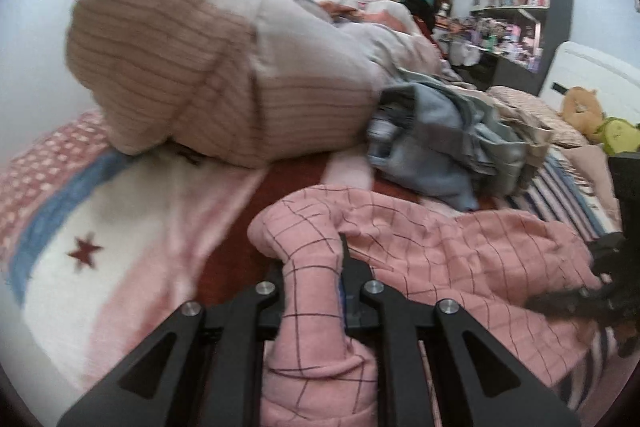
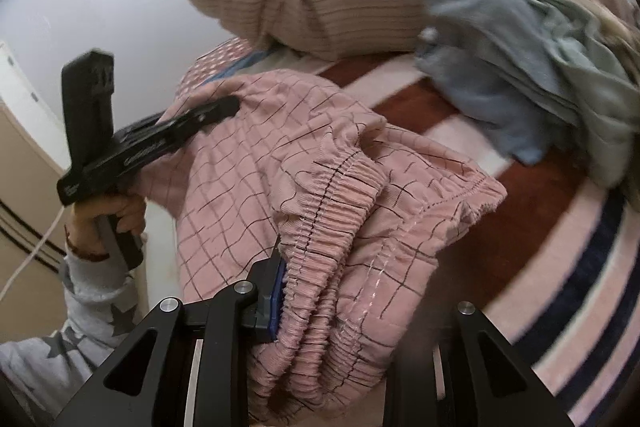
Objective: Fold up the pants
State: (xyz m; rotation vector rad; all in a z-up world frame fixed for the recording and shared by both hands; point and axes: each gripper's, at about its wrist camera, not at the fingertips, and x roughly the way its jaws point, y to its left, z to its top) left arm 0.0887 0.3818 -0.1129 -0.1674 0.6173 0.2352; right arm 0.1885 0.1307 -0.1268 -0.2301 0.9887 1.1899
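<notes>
Two tools, left tool and right tool, each grip one pink checked pants.

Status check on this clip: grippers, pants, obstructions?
Left gripper shut on pink checked pants, leg end. Right gripper clamped at the elastic waistband. Pants bunched, unfolded. Blue-grey clothes pile lies just beyond.

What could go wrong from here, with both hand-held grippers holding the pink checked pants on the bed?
1. The right hand-held gripper pinches only a bunched part of the elastic waistband, so the cloth could slip out when lifted.
2. The left hand-held gripper clamps a rolled-up wad of the pink checked pants, so creases may get folded in.
3. The heap of blue-grey clothes lies close behind, and a swung pant leg might snag it.
</notes>
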